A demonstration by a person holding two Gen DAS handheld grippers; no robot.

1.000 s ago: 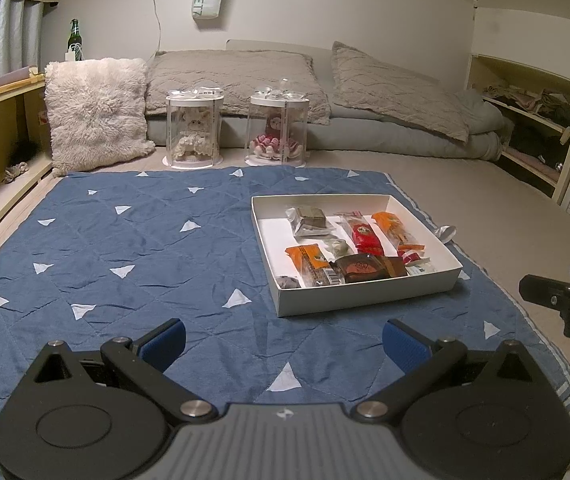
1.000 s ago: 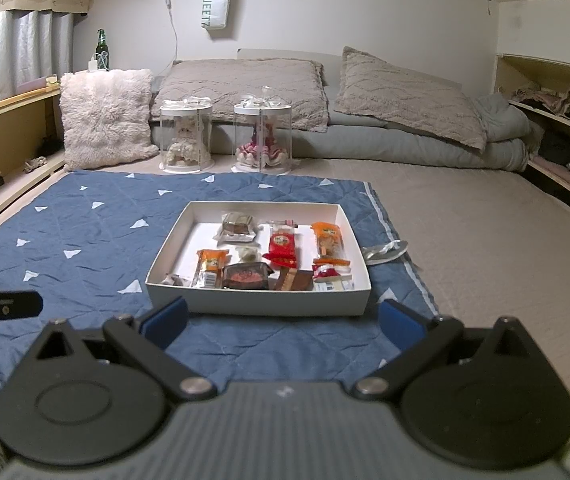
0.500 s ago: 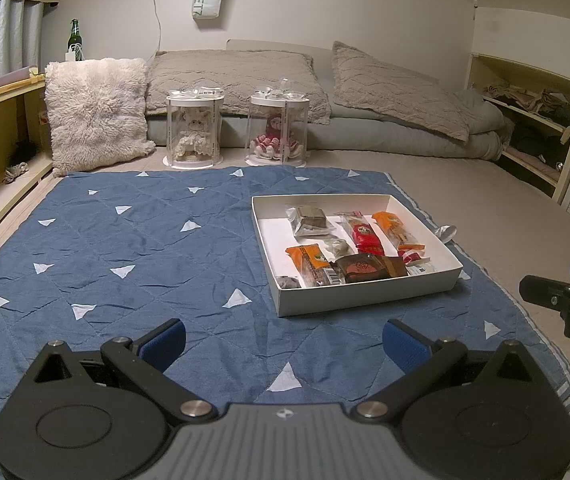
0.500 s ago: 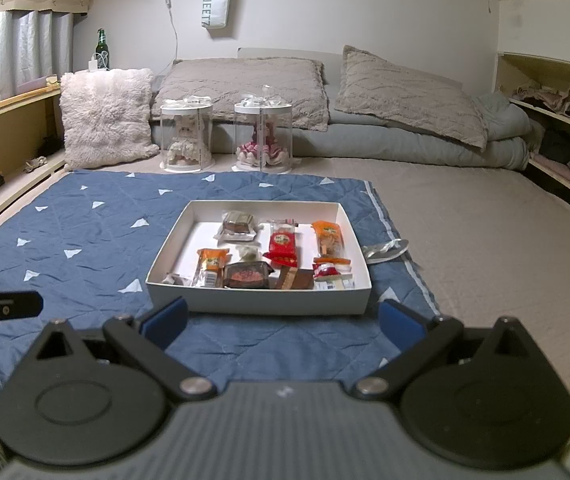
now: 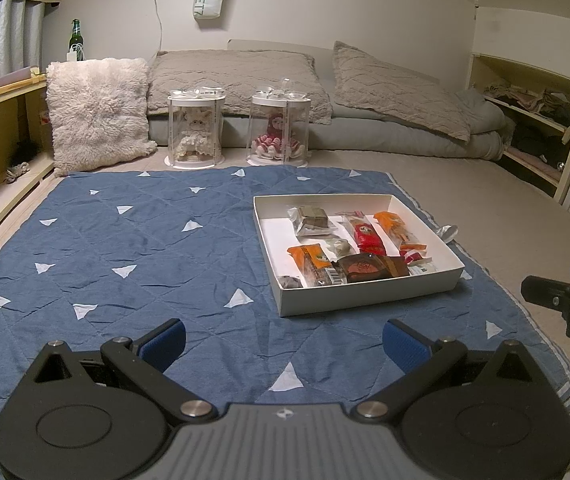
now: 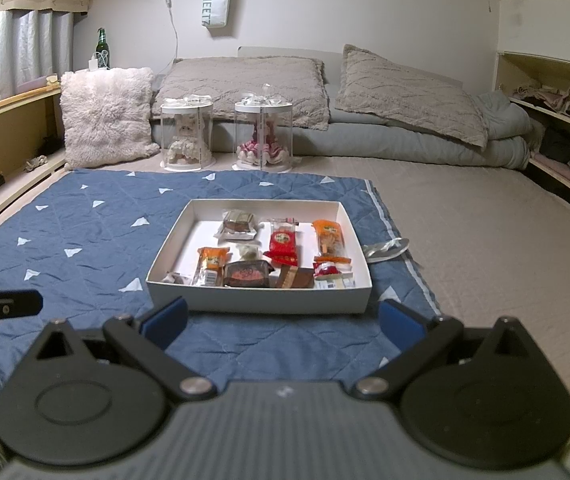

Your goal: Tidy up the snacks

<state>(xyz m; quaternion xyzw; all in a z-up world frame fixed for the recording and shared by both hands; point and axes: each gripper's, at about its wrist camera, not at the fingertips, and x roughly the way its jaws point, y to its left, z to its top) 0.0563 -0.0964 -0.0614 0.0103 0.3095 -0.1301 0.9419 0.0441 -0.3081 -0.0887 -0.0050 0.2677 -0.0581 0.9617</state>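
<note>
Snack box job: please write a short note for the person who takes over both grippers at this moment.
Left gripper: open, empty, over the blue mat, to the left of the box.
Right gripper: open, empty, just before the near wall of the white box.
The box sits on the mat's right part. Inside: about eight wrapped snacks, loosely mixed, among them a red packet, an orange packet and a brown packet. One silver wrapper lies outside, right of the box.
Done: no grasp yet.
Left: probably all sorting, and the silver wrapper.
</note>
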